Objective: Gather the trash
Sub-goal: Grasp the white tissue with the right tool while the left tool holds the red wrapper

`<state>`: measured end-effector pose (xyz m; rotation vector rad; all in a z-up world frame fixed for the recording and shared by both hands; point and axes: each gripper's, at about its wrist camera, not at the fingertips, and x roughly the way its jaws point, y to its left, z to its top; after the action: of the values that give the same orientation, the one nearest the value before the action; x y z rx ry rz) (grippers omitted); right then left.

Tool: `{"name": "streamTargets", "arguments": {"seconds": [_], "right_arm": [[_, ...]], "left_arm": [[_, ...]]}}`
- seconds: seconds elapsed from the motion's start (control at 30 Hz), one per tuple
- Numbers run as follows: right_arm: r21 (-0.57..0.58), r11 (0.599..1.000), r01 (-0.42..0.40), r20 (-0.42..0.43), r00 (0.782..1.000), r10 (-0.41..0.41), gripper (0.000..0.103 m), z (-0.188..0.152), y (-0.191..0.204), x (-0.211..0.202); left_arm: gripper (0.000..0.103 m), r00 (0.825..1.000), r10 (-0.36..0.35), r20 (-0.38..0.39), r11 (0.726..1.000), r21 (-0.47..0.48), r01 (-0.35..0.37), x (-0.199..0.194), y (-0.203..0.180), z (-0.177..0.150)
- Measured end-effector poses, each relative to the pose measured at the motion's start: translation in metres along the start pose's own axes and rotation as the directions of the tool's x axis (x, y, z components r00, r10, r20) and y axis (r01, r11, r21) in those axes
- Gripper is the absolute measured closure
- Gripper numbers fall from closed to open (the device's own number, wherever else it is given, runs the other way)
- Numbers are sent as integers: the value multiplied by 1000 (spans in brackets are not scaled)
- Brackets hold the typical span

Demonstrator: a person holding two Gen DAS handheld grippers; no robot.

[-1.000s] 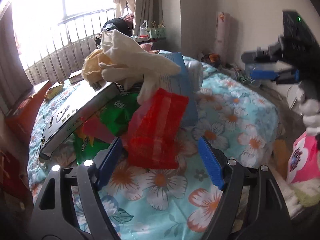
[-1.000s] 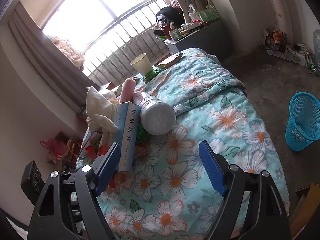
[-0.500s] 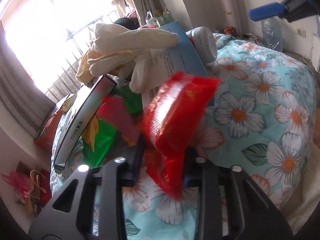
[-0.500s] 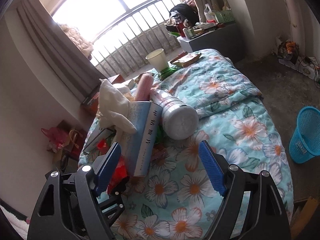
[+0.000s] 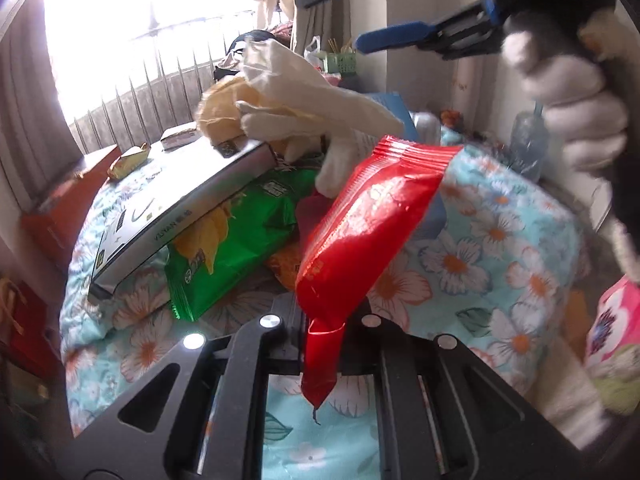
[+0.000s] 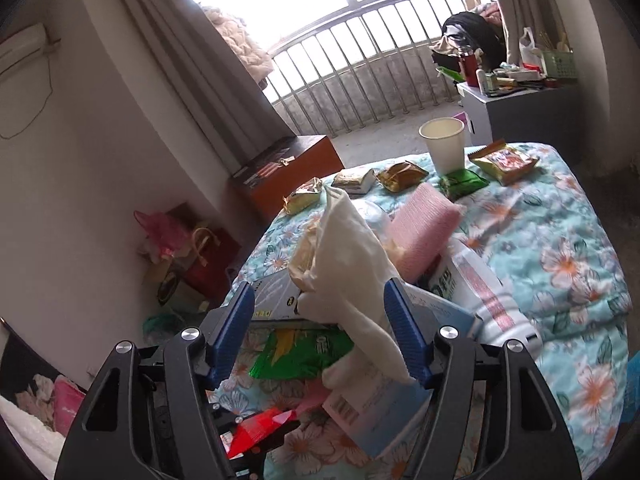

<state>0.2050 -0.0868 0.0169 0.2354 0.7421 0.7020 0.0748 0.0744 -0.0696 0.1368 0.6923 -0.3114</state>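
Observation:
My left gripper (image 5: 326, 322) is shut on a red snack wrapper (image 5: 368, 220) and holds it up above the floral bedspread (image 5: 500, 248). The wrapper also shows in the right wrist view (image 6: 260, 426), low down. My right gripper (image 6: 320, 336) is open, its blue fingers either side of a white glove (image 6: 352, 276) without touching it. The right gripper also shows in the left wrist view (image 5: 400, 36), top right. The glove lies on a trash pile with a green chip bag (image 5: 232, 240), a grey box (image 5: 176, 208) and a blue-white box (image 6: 384, 392).
A paper cup (image 6: 444, 144), a pink roll (image 6: 424, 228), a white jar (image 6: 484, 292) and several small snack packets (image 6: 500, 162) lie farther up the bed. An orange cabinet (image 6: 288, 168) and gift bags (image 6: 200, 256) stand by the wall. A grey desk (image 6: 520, 108) is at right.
The left gripper closed on the red wrapper and lifted it off the bed. The right gripper moved left and down over the pile and now straddles the white glove.

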Motion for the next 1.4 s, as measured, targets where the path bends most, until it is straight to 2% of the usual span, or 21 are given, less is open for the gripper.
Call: {"name": "streamTargets", "arguments": {"seconds": [0.07, 0.17, 0.27, 0.3, 0.33, 0.47, 0.6, 0.7, 0.77, 0.8, 0.83, 1.0, 1.07, 1.1, 1.13, 1.23, 1.4], "right_arm": [[-60, 998, 26, -12, 1000, -27, 38, 8, 11, 14], [-152, 985, 87, -32, 995, -93, 53, 9, 24, 32], [-172, 977, 125, -58, 989, -137, 79, 6, 26, 41], [-160, 978, 131, -60, 988, -142, 91, 5, 25, 41], [-150, 980, 129, -55, 989, -138, 96, 4, 24, 40], [-125, 983, 137, -3, 990, -138, 99, 4, 22, 23], [-108, 988, 111, 73, 992, -104, 99, 13, 25, -6], [-130, 983, 127, 79, 990, -117, 98, 18, 29, -12], [-123, 983, 139, 58, 989, -133, 78, 19, 26, -7], [-121, 984, 132, 32, 991, -129, 53, 18, 23, -2], [-119, 984, 133, 17, 991, -132, 45, 17, 22, 5], [-112, 986, 125, -65, 989, -133, 45, 12, 14, 37], [-86, 990, 112, -104, 987, -120, 45, 10, 7, 48], [-62, 993, 102, -118, 987, -109, 54, 10, 3, 51], [-34, 995, 90, -133, 987, -94, 72, 10, -2, 54], [20, 998, 57, -127, 990, -54, 96, 10, -10, 49], [-3, 999, 49, -55, 997, -49, 98, 14, -3, 26]], "left_arm": [[95, 999, -33, 27, 999, -41, 34, -10, 10, 1], [95, 997, -56, 47, 994, -89, 60, -18, 23, 3], [95, 996, -68, 58, 989, -126, 75, -25, 36, 4], [95, 996, -69, 63, 988, -136, 77, -27, 39, 3], [95, 995, -69, 65, 987, -139, 77, -26, 39, 6], [95, 996, -57, 71, 989, -132, 66, -27, 40, 7], [95, 996, -53, 73, 990, -123, 62, -29, 39, 7], [95, 995, -58, 76, 990, -124, 68, -28, 38, 9], [95, 995, -61, 77, 990, -123, 70, -28, 36, 10], [95, 995, -62, 78, 990, -120, 71, -29, 35, 10], [95, 995, -63, 78, 990, -119, 72, -29, 35, 9], [95, 995, -65, 76, 990, -120, 74, -30, 35, 9], [95, 995, -64, 73, 990, -125, 73, -29, 37, 9], [95, 995, -63, 72, 989, -129, 72, -28, 38, 9], [95, 996, -62, 71, 989, -132, 71, -28, 39, 8], [95, 996, -59, 66, 987, -142, 68, -26, 41, 7], [95, 997, -54, 54, 987, -149, 62, -22, 42, 6]]}}
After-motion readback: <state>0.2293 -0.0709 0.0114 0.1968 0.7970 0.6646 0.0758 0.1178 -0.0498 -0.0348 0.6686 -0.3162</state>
